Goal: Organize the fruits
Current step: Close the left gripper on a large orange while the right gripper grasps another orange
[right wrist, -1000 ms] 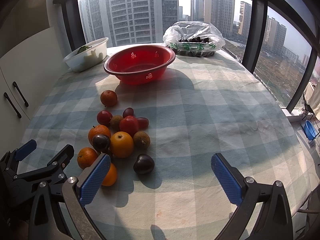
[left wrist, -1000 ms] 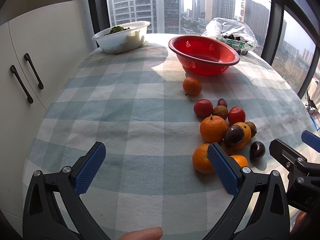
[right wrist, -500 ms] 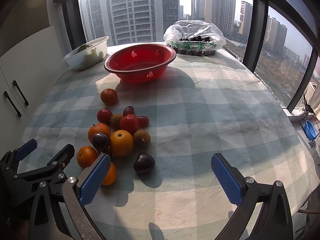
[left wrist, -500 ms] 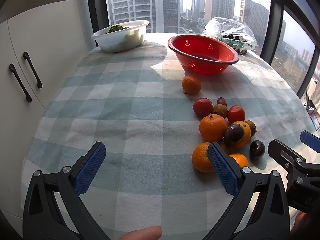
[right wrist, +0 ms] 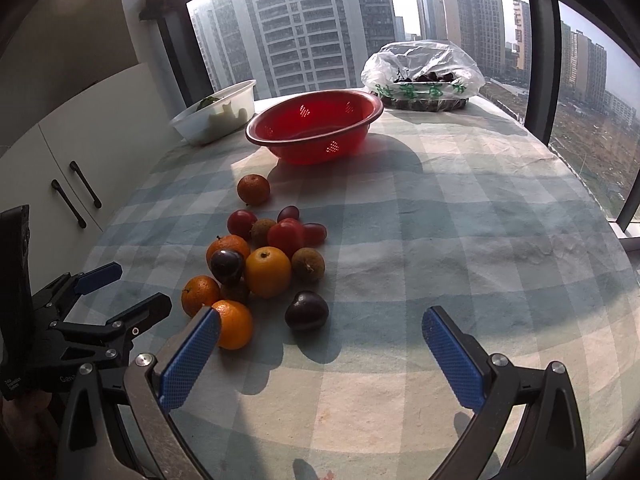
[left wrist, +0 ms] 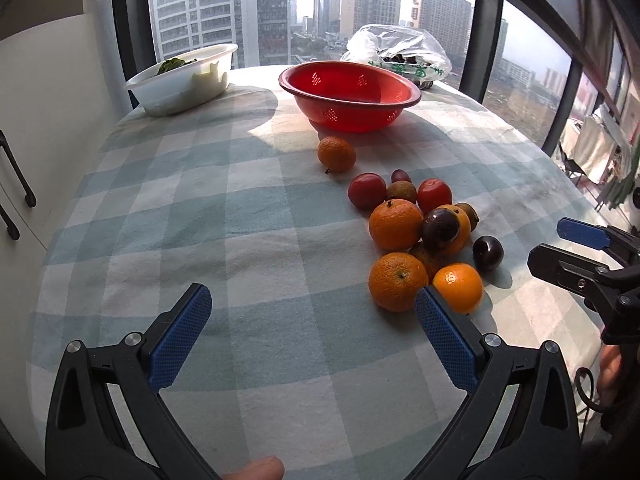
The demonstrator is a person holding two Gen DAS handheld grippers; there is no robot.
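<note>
A cluster of fruits lies on the checked tablecloth: several oranges [left wrist: 396,224] [right wrist: 268,271], red tomatoes [left wrist: 434,196] [right wrist: 285,236], brown longans [right wrist: 307,264] and dark plums [left wrist: 487,253] [right wrist: 307,311]. One orange [left wrist: 337,154] [right wrist: 253,189] sits apart, near an empty red colander [left wrist: 350,95] [right wrist: 314,127]. My left gripper [left wrist: 312,336] is open and empty, just near-left of the cluster. My right gripper [right wrist: 320,354] is open and empty, near the dark plum and the closest orange [right wrist: 233,324].
A white bowl of greens [left wrist: 184,78] [right wrist: 218,112] stands at the far left. A plastic bag of dark fruit [left wrist: 400,58] [right wrist: 424,76] lies behind the colander. White cabinet doors [left wrist: 24,160] are on the left. Windows surround the round table.
Both grippers have moved forward a little toward the fruit cluster, which looks closer. Both stay open and the fruits have not moved.
</note>
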